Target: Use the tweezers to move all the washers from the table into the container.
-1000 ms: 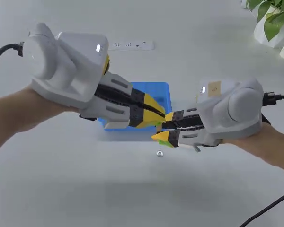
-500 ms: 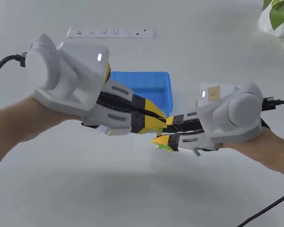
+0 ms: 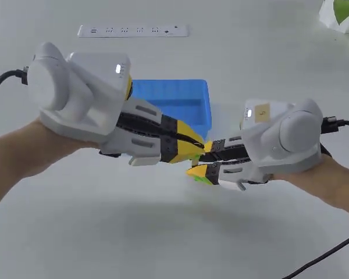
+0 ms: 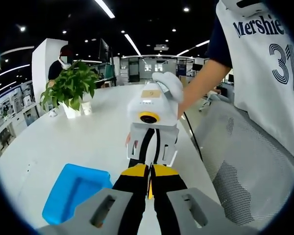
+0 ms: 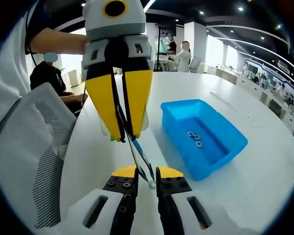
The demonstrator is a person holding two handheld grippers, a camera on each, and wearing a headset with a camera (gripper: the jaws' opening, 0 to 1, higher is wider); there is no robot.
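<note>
Above the white table [image 5: 269, 186], just beside the blue container [image 5: 224, 149], the left tool [image 5: 123, 136] is clamped on the tweezers [image 5: 138, 154]. Their tips reach down between the narrowly parted jaws of the right tool [image 5: 146, 177]; whether those jaws press them I cannot tell. Two washers [image 5: 191, 134] lie inside the container.

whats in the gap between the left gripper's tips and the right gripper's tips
The tweezers, held in the shut jaws of the left gripper, with their tips reaching between the jaws of the right gripper. The right gripper view shows it.
</note>
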